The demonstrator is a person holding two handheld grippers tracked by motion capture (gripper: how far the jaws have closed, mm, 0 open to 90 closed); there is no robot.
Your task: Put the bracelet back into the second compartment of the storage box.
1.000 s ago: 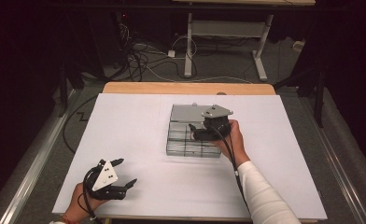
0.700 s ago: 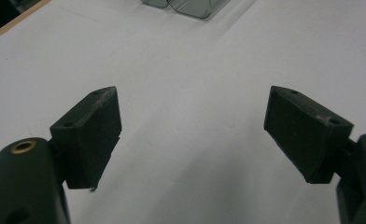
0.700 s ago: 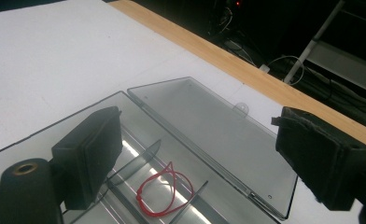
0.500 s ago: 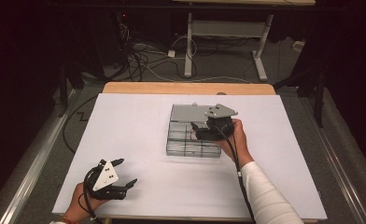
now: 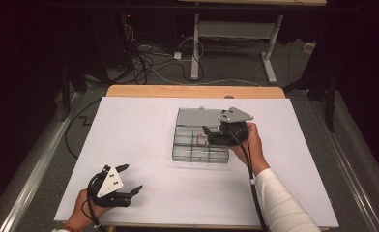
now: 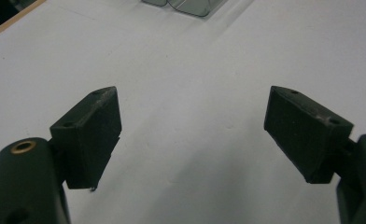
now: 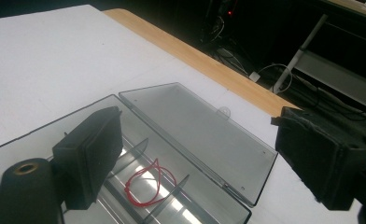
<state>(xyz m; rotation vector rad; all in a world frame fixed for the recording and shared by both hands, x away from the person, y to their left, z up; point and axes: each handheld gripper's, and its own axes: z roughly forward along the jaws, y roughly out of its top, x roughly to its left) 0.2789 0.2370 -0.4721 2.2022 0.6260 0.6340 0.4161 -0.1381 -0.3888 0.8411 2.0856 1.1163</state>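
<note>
no readable text, labels, brands or numbers on anything

Over the last second the right gripper has drifted a little toward the far side of the clear plastic box, away from the person, and slightly toward the box's right edge. It hangs over the box's back compartments with its jaws spread wide. Seen from the right gripper view, the red string loop lies in a compartment below, between the two jaws, and nothing touches it.
</note>
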